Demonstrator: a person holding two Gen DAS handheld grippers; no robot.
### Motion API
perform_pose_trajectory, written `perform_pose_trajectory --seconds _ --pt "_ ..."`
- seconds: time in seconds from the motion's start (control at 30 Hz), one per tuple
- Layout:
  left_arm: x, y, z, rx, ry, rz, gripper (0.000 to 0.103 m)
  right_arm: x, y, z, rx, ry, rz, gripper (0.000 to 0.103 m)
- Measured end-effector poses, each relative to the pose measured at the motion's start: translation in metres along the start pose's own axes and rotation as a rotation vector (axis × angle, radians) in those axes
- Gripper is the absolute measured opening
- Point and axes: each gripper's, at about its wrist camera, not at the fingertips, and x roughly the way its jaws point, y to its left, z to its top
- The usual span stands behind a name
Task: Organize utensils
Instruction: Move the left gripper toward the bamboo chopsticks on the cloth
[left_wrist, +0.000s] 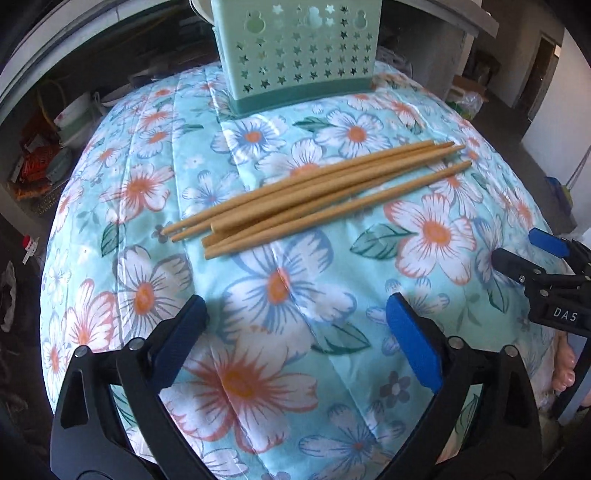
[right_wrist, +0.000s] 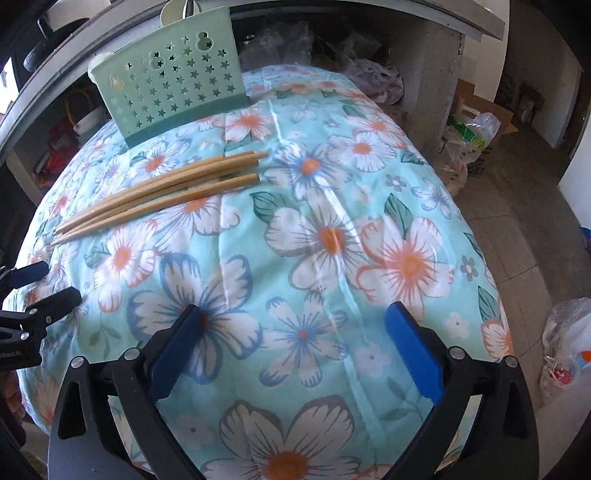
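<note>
Several wooden chopsticks (left_wrist: 314, 192) (right_wrist: 162, 192) lie in a loose bundle on the floral tablecloth (left_wrist: 295, 288) (right_wrist: 314, 236). Behind them stands a mint green holder (left_wrist: 301, 51) (right_wrist: 171, 90) with star-shaped holes. My left gripper (left_wrist: 295, 317) is open above the cloth, nearer than the chopsticks, with nothing between its blue pads. My right gripper (right_wrist: 295, 325) is open too, to the right of the chopsticks, and holds nothing. The right gripper (left_wrist: 517, 247) shows at the right edge of the left wrist view. The left gripper (right_wrist: 55, 280) shows at the left edge of the right wrist view.
Shelves with bowls and packets (left_wrist: 55, 147) sit beyond the table on the left. Plastic bags (right_wrist: 469, 136) and boxes lie on the floor to the right. A concrete counter (right_wrist: 443, 74) stands behind the table. A person's bare toes (left_wrist: 565, 369) show by the table's right edge.
</note>
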Motion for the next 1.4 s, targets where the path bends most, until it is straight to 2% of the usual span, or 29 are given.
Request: perform_pose_trajectory --seconds 0.23,0.7,0.83,1.03,1.23,1.4 --pt "0.007 -0.002 0.007 0.012 0.065 0.012 0.095 0.001 -0.004 -0.003 -0.002 -0.009 0.037 0.097" --pt "0.017 -0.004 0.015 0.014 0.105 0.03 0.095 0.001 -0.004 -0.001 -0.011 0.003 0.046 0.097" --pt "0.017 -0.002 0.017 0.007 0.108 0.02 0.095 0.0 -0.005 -0.002 -0.008 0.0 0.051 0.097" --pt "0.019 -0.004 0.014 0.043 0.082 0.054 0.096 0.001 -0.005 -0.003 -0.007 -0.01 0.052 0.097" --pt "0.015 -0.007 0.008 0.045 0.045 0.069 0.096 0.0 -0.008 -0.002 -0.001 -0.008 0.072 0.097" --pt "0.014 -0.009 0.007 0.039 0.045 0.07 0.096 0.0 -0.008 -0.002 -0.002 -0.012 0.079 0.097"
